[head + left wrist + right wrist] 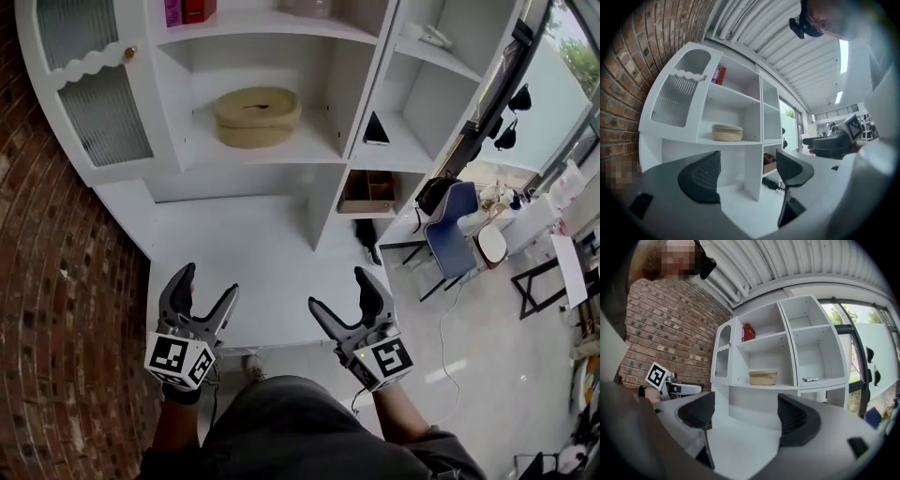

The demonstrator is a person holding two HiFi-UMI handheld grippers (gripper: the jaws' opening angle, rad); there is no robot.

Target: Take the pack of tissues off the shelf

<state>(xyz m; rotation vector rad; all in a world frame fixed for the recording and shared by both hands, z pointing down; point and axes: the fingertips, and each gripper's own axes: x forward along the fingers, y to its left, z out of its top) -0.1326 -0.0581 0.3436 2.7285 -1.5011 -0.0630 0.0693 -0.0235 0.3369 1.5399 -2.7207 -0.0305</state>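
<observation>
Black jaws, left gripper (210,279): spread apart, nothing between them, above the counter's near edge.
Right gripper (337,289): likewise released, its 2 jaws wide and empty.
Counter (262,239): white, below the shelves.
Middle shelf: 1 round tan basket (256,116); a dark phone (376,129) lies in the next bay to the right.
Pack of tissues (197,9): red, on the top shelf above the basket, well apart from both grippers. It stands on end with its long axis vertical, just beside a pink pack (173,9).
</observation>
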